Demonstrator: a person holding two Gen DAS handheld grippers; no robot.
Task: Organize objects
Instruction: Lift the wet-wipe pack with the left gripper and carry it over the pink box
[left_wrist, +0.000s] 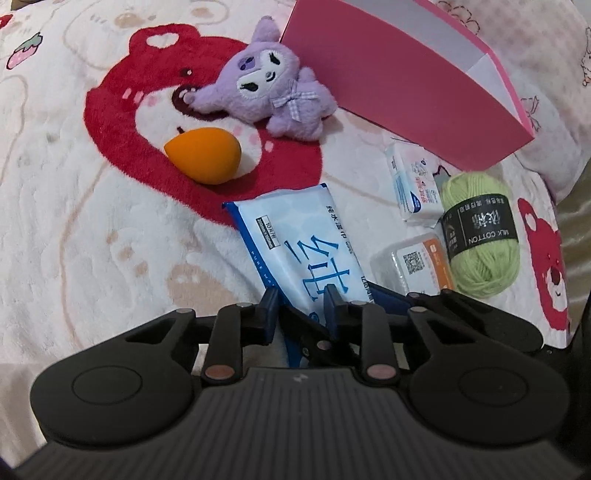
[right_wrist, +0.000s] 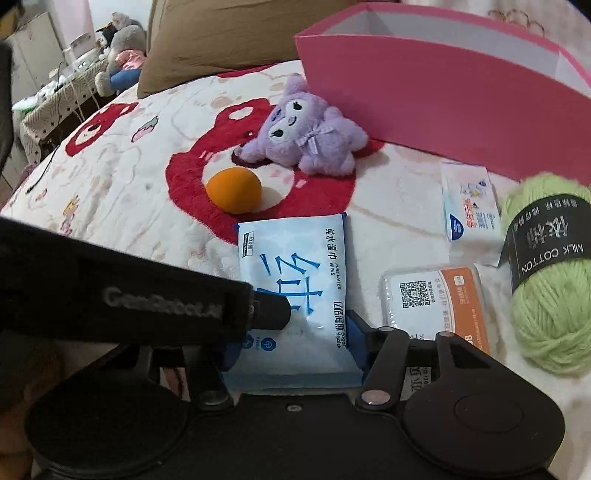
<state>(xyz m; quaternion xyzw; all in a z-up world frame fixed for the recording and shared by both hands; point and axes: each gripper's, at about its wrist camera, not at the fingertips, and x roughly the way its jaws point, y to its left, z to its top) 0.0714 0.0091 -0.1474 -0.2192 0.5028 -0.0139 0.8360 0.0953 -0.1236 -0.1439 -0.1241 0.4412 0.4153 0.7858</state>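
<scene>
- Pink box (right_wrist: 424, 110) sits at the bed's far side, open top, with clear blanket (left_wrist: 74, 221) between.
- Wipes pack (right_wrist: 295, 280) lies nearest, and both tongs are on it: left tongs (left_wrist: 301, 310) pinched shut on its near corner, right tongs (right_wrist: 291, 354) closing around its near end.
- Two pulls could twist that floppy pack loose.
- Yarn (right_wrist: 550, 280) and small packets crowd the right, little room there.

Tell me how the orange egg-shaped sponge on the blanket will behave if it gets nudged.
The orange egg-shaped sponge looks matte and foam-like, so it is probably light and squashy. Its rounded body would likely roll or wobble in a curve towards its narrow tip. The plush blanket should slow it quickly.
</scene>
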